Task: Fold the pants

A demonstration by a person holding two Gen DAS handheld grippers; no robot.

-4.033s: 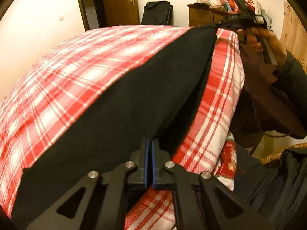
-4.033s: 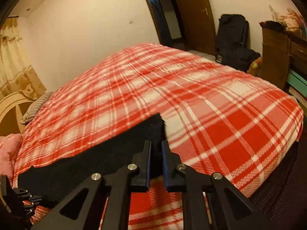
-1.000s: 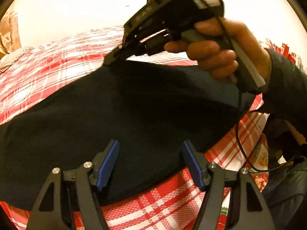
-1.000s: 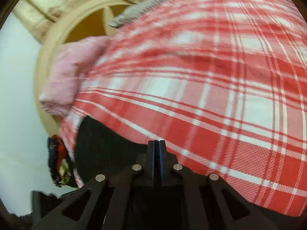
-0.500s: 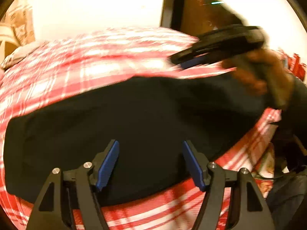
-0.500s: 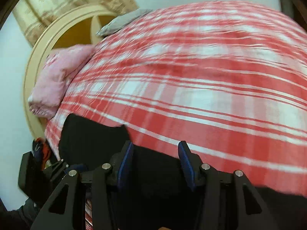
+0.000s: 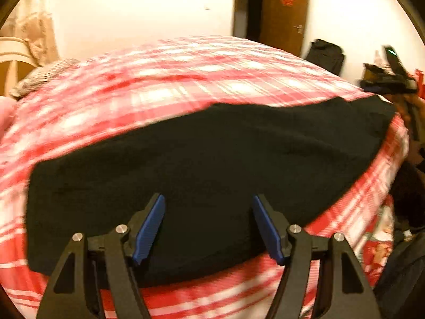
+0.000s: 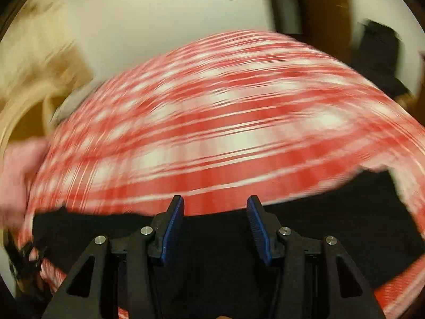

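Holding both sets of jaws wide and empty, you had the left gripper (image 7: 208, 224) over the near part of the pants (image 7: 202, 164) and the right gripper (image 8: 215, 226) over their far edge, where black cloth met the bed (image 8: 212, 133). The pants lay flat as a broad black slab across the near side of the plaid cover. I judged the next fold needed both grippers to pinch matching corners at one end, lift together and lay that end squarely over the other, edges aligned. By count you had one pair of pants, two grippers, one bed and one door (image 7: 284, 13).
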